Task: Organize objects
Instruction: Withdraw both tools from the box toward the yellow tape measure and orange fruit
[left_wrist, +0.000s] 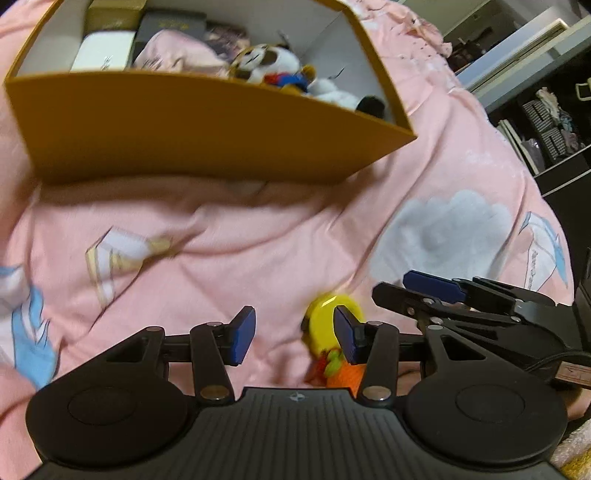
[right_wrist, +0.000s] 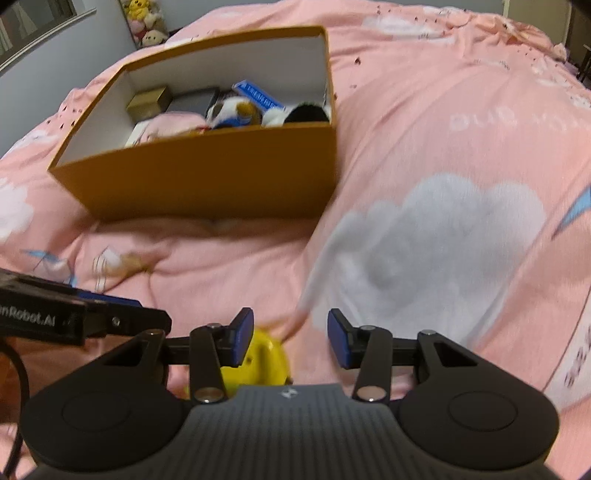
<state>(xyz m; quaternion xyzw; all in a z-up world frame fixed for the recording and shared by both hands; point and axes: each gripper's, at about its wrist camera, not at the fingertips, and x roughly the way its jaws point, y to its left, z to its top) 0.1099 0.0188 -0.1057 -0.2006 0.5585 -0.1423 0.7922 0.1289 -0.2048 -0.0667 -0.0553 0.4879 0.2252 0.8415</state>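
Observation:
An open orange box (left_wrist: 207, 129) stands on the pink bedspread; it also shows in the right wrist view (right_wrist: 207, 177). It holds plush toys (left_wrist: 273, 70), small boxes and a pink cloth. A yellow ring toy with an orange part (left_wrist: 325, 317) lies on the bed near me. My left gripper (left_wrist: 293, 332) is open above the bed, with the toy beside its right finger. My right gripper (right_wrist: 291, 338) is open, with the yellow toy (right_wrist: 262, 358) under its left finger. Neither holds anything.
The pink bedspread (right_wrist: 443, 147) has a grey cloud print (right_wrist: 424, 236). Dark shelves with clutter (left_wrist: 546, 122) stand to the right of the bed. Plush toys (right_wrist: 144, 18) sit at the far wall. The right gripper (left_wrist: 454, 295) shows in the left wrist view.

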